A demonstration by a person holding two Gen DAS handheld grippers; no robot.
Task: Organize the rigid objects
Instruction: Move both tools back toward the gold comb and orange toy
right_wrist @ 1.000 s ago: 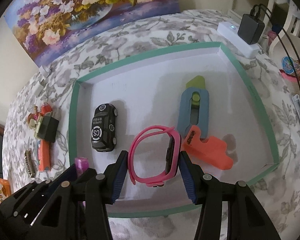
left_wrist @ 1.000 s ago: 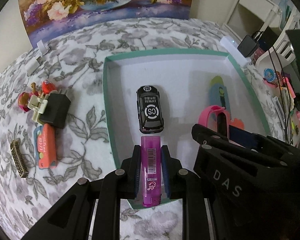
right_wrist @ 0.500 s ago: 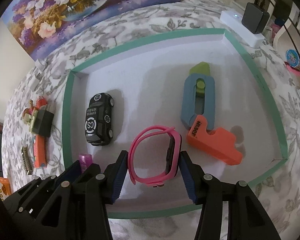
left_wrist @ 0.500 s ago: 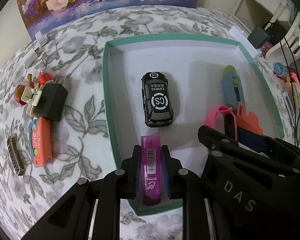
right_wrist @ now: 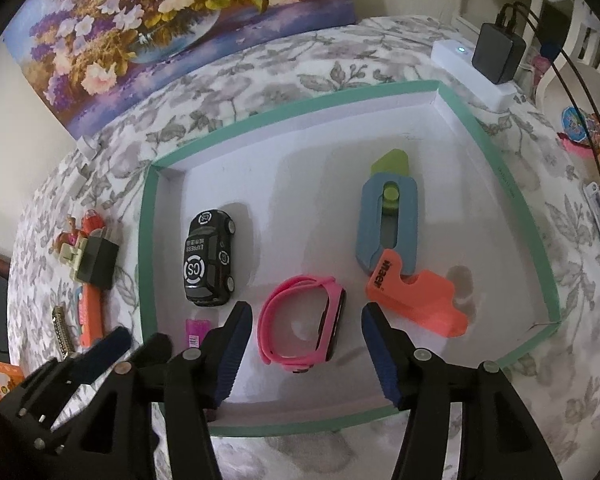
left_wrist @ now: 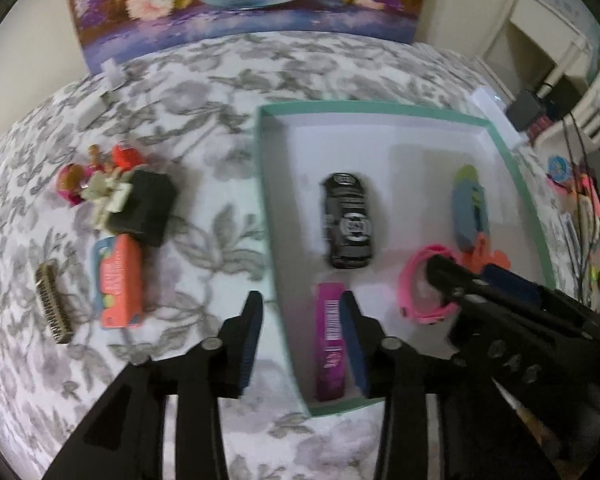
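Lying in the near left corner of the tray (left_wrist: 516, 184), the purple tube (left_wrist: 330, 344) sits free beside the left gripper (left_wrist: 300, 344), whose jaws have just been opening; the right finger is just beside it and the left finger hangs outside the tray's green rim. The right gripper (right_wrist: 300, 350) has also just been opening, its pads spread clear on either side of the pink band (right_wrist: 300, 332) resting on the tray floor. A black car (right_wrist: 209, 258), blue knife (right_wrist: 388, 224) and orange block (right_wrist: 416, 298) share the tray. A black box (left_wrist: 144, 208) and orange pack (left_wrist: 121, 282) lie on the floral cloth (left_wrist: 220, 80) to the left.
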